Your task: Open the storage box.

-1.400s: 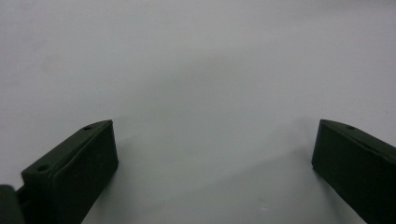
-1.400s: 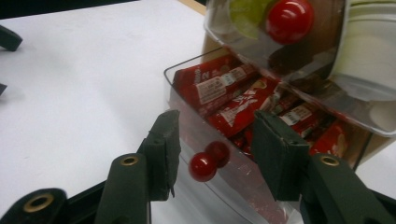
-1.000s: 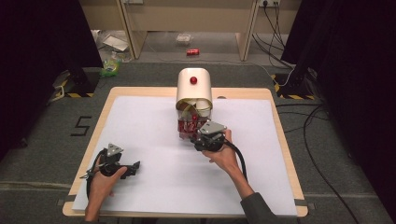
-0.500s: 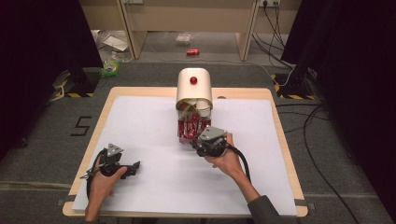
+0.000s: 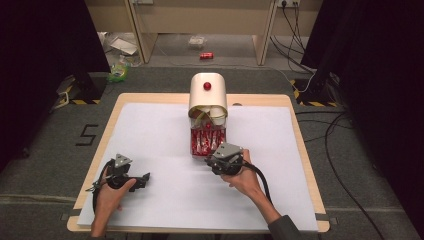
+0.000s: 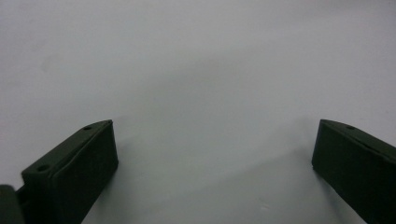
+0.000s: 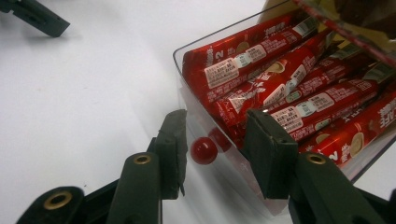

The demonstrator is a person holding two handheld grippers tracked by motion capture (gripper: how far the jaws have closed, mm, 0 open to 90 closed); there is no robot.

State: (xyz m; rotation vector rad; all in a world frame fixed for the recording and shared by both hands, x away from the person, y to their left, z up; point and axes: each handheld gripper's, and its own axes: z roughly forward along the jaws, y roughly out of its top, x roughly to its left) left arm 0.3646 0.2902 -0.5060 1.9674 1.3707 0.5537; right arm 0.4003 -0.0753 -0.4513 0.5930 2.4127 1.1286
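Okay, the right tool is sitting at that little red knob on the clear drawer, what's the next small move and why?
Probably finish closing the right tool on the red knob. Its jaws have just been closing and now stand either side of the knob on the clear drawer of red packets, with gaps still showing, so nothing is gripped yet.

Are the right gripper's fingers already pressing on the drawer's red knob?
No: the red knob sits between the right gripper fingers with gaps showing.
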